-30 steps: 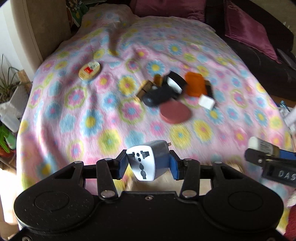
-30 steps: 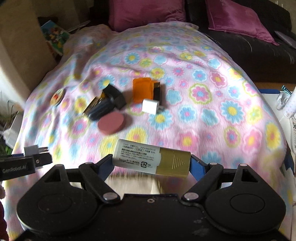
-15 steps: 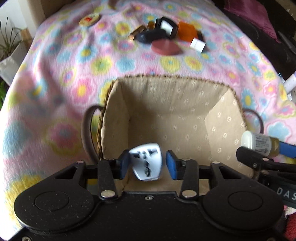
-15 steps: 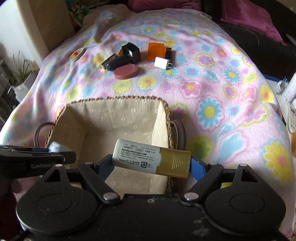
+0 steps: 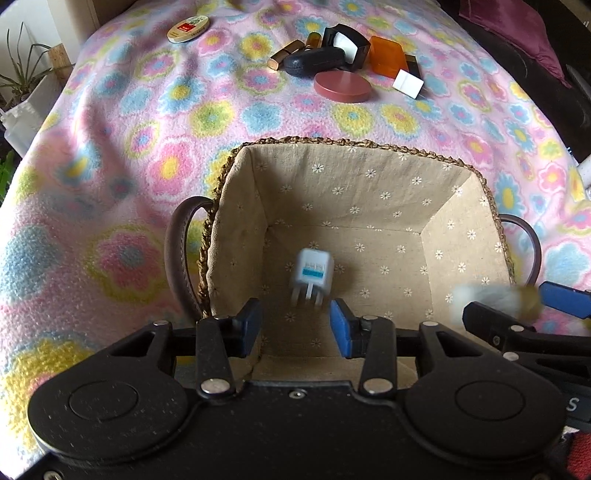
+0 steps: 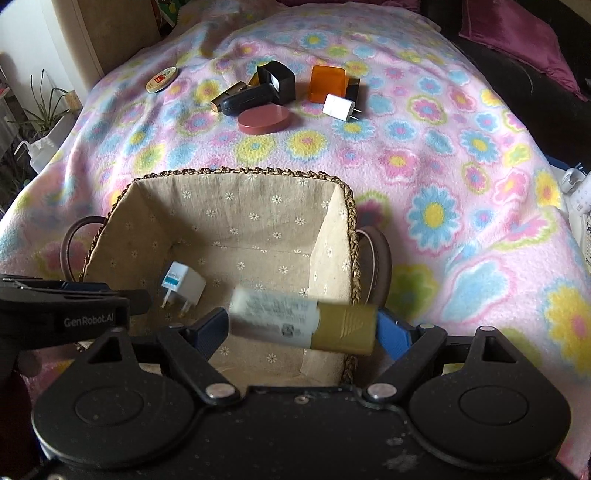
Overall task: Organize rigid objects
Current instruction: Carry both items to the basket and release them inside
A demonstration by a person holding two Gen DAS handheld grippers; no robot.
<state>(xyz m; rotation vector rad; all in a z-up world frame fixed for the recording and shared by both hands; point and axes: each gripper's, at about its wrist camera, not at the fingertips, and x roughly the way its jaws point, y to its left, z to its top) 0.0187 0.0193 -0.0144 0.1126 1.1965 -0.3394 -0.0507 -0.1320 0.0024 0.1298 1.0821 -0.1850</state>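
Two items in play, both over the basket (image 5: 332, 142), which sits on the flowered blanket (image 5: 110, 147) right under both hands.

Left gripper (image 5: 295, 323): jaws have just been opening, blue pads stand apart, nothing between them. White plug adapter (image 5: 312, 275) is below them inside the basket, at or just above the lined floor, prongs toward the camera. Slightly blurred, so it may not have settled.

Right gripper (image 6: 304, 328): jaws very wide, pads on the two ends of the white-and-gold tube (image 6: 303, 321), held crosswise and endwise. That grip makes sense: flat ends give the pads a seat, while the round body would roll. Tube hangs over the basket's right half, clear of the adapter, so a drop shouldn't land on it. Tube looks smeared while the gripper is sharp, so it may be wobbling or slipping. Can't say the hold is firm.

Both grippers point steeply down, fingertips near rim height. I read that as a short drop to keep things from bouncing out.

Left to do, my guess: release the tube, then go back for the cluster well beyond the basket, which includes the red disc (image 5: 342, 86), white charger (image 5: 408, 83), orange block (image 5: 386, 61) and black case (image 5: 314, 66). Round tin (image 5: 188, 28) lies apart, far left.
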